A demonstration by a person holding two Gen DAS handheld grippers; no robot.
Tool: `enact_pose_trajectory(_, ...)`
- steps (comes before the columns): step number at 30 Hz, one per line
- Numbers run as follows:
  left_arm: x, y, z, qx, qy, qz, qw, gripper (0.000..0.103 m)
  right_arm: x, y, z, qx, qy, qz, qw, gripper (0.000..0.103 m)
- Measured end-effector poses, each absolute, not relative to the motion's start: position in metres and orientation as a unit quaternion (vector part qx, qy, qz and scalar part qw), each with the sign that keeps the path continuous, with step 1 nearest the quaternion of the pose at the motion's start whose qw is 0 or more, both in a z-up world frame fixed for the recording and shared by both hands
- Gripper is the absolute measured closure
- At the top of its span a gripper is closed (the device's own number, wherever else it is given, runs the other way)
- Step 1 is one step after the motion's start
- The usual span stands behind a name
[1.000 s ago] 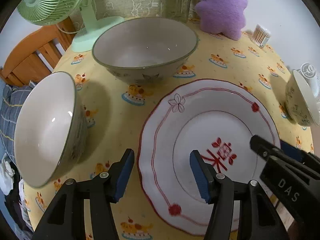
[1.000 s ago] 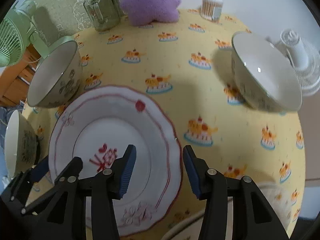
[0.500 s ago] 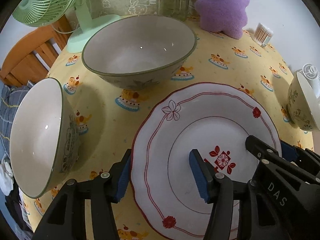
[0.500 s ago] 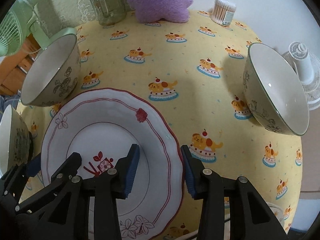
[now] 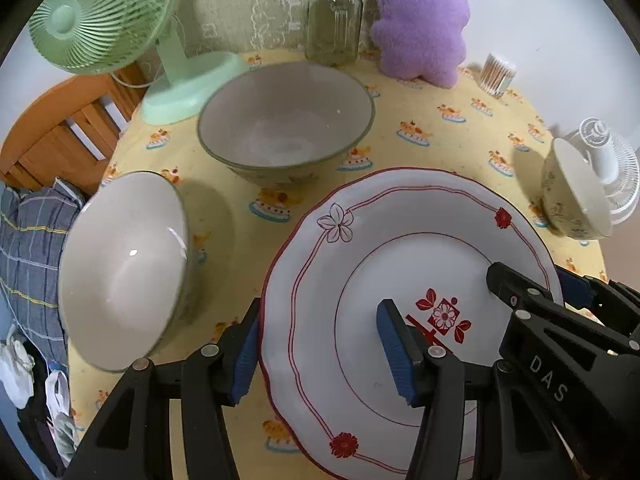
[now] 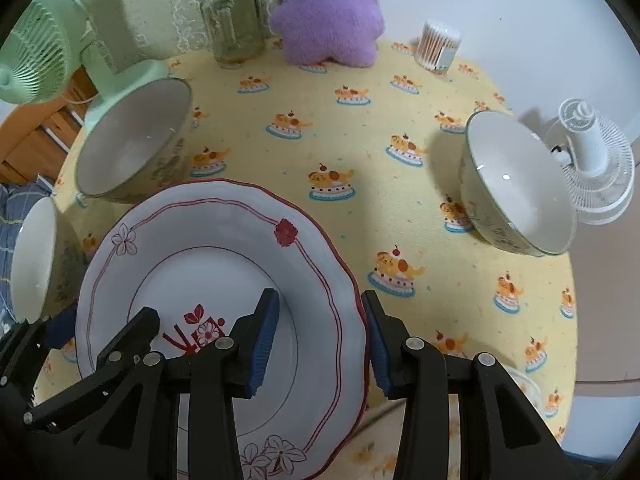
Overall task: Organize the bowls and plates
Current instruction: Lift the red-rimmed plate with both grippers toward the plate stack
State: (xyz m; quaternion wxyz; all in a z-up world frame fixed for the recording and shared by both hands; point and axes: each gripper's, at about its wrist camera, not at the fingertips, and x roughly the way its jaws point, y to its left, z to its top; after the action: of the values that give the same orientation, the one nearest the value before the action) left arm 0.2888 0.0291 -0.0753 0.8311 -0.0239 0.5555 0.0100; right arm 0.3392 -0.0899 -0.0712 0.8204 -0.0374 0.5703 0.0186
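Observation:
A white plate with red trim (image 5: 400, 240) (image 6: 208, 264) sits between both grippers and looks raised off the yellow tablecloth. My left gripper (image 5: 320, 344) straddles its left rim, jaws apart, not clamped. My right gripper (image 6: 316, 336) straddles its right rim, jaws apart. A large grey-green bowl (image 5: 286, 120) (image 6: 136, 140) stands behind the plate. A second bowl (image 5: 124, 268) (image 6: 34, 256) stands at the left. A third bowl (image 5: 576, 196) (image 6: 516, 184) stands at the right.
A green fan (image 5: 104, 16), a glass jar (image 5: 332, 20), a purple plush (image 5: 420, 20) and a cotton-swab box (image 6: 438, 44) line the back of the table. A small white fan (image 6: 592, 160) lies at the right edge. A wooden chair (image 5: 60, 132) stands left.
Both grippers have pulled back and up with the plate riding between them; it now appears lifted. The bowls have not moved.

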Motion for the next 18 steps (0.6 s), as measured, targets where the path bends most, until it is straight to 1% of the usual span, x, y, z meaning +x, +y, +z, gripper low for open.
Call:
enact_pose_trajectory(8, 0.258, 0.036, -0.048, -0.013, 0.541, -0.021, 0.841, 0.047, 0.302, -0.082, -0.037, -0.044, 0.562, 0.011, 0.826, 0.057)
enact_pose_trajectory(18, 0.218, 0.026, -0.034, 0.008, 0.535, -0.08, 0.841, 0.047, 0.243, -0.092, -0.018, -0.032, 0.551, -0.033, 0.833, 0.056)
